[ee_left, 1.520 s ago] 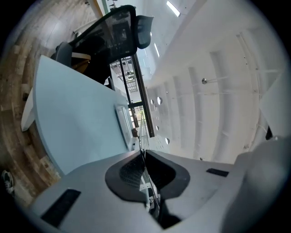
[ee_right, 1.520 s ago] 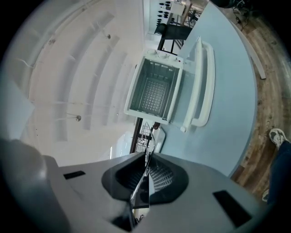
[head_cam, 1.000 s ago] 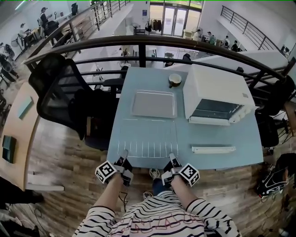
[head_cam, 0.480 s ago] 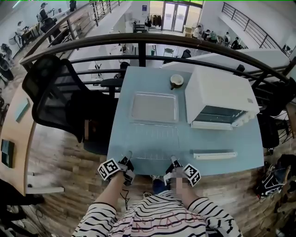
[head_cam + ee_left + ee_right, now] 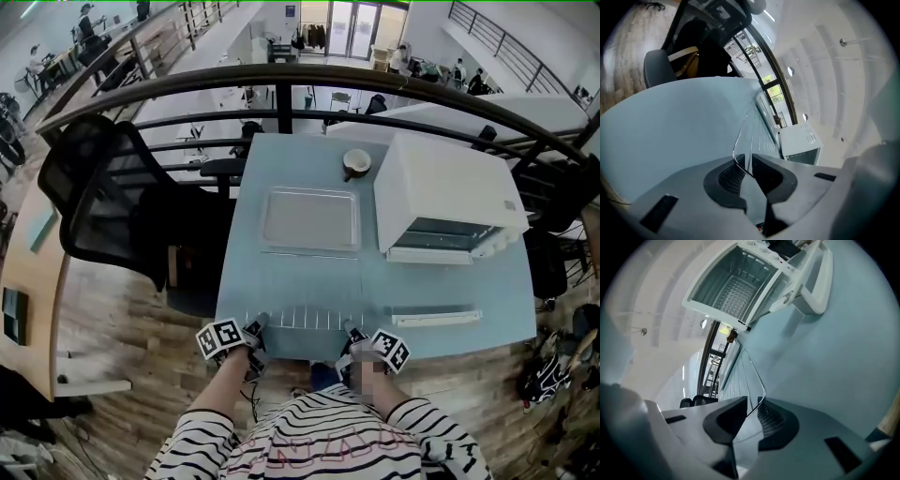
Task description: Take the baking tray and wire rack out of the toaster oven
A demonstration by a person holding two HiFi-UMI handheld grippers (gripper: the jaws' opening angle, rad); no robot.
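One thin, silvery, parallel-barred wire rack

Head view: the wire rack shows only as faint lines on the counter, its far bars too thin to make out. Right gripper view: the toaster oven runs off the top edge.

The person wears a black-and-white striped top, and the grey left claw and right claw each bear a black-and-white marker cube.
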